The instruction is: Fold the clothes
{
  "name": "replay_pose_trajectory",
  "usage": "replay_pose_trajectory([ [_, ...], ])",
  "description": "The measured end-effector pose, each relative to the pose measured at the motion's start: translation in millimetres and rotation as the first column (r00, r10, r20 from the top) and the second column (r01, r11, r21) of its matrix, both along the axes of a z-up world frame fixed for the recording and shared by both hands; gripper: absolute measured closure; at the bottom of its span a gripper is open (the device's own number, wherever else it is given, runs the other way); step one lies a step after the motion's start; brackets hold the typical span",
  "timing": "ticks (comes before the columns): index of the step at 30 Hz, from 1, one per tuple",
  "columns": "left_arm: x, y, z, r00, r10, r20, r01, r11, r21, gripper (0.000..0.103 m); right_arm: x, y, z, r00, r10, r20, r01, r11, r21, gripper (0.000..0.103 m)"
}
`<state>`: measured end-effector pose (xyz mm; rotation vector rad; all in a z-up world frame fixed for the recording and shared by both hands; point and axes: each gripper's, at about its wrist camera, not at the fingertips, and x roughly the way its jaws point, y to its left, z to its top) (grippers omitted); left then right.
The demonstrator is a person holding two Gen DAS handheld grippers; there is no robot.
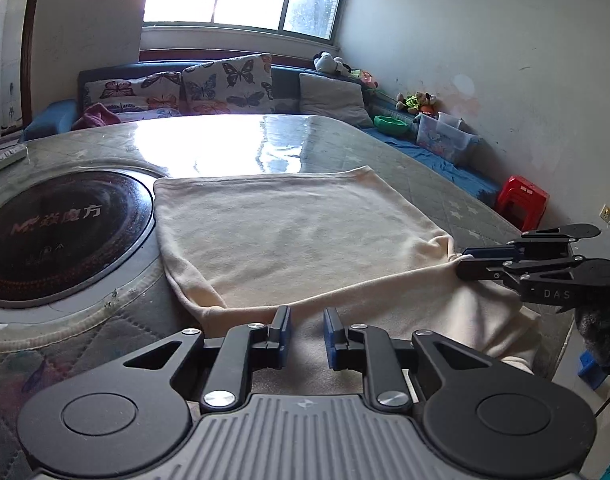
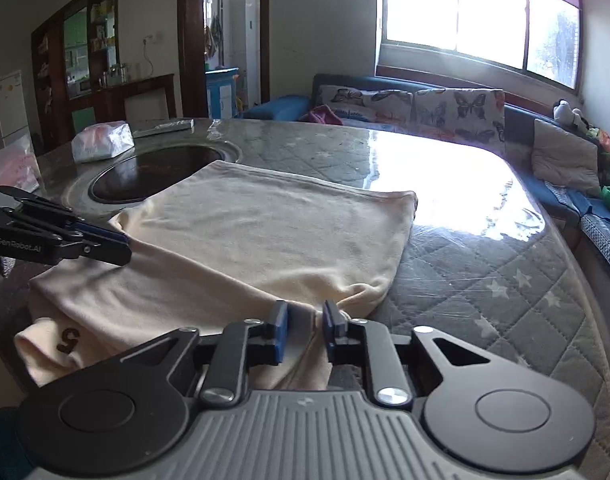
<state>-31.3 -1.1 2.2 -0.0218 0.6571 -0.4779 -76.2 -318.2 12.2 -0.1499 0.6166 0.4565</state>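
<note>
A cream garment (image 1: 289, 236) lies spread flat on the quilted table (image 1: 425, 176), with its near part hanging over the front edge. My left gripper (image 1: 305, 314) is shut on the garment's near left edge; in the right wrist view the left gripper (image 2: 123, 246) pinches a taut fold. My right gripper (image 2: 305, 308) is shut on a bunched corner of the garment (image 2: 273, 232) at the near right. From the left wrist view the right gripper (image 1: 463, 262) has puckered cloth in its tips. A brown mark (image 2: 69, 340) shows on the hanging part.
A round black cooktop (image 1: 65, 232) is set into the table left of the garment. A remote (image 1: 5, 158) and a tissue pack (image 2: 103, 140) lie at the far left. A sofa with butterfly cushions (image 1: 225, 84) stands behind, and a red stool (image 1: 523, 200) to the right.
</note>
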Motion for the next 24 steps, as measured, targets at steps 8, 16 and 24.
replay_pose_trajectory([
  [8, -9, -13, 4, 0.998, -0.064, 0.012, 0.064, 0.998, 0.004, 0.080, -15, 4, 15, 0.994, 0.108, -0.007, -0.108, 0.993, 0.051, 0.080],
  [16, -21, -9, -4, 0.997, -0.081, -0.002, 0.081, 0.996, 0.046, 0.075, -34, 13, 2, 0.983, 0.178, -0.045, -0.180, 0.982, -0.054, 0.078],
  [24, -47, 9, 7, 0.994, -0.103, 0.031, 0.098, 0.986, 0.134, 0.074, -42, 19, 0, 0.974, 0.226, -0.029, -0.227, 0.968, -0.102, 0.069],
])
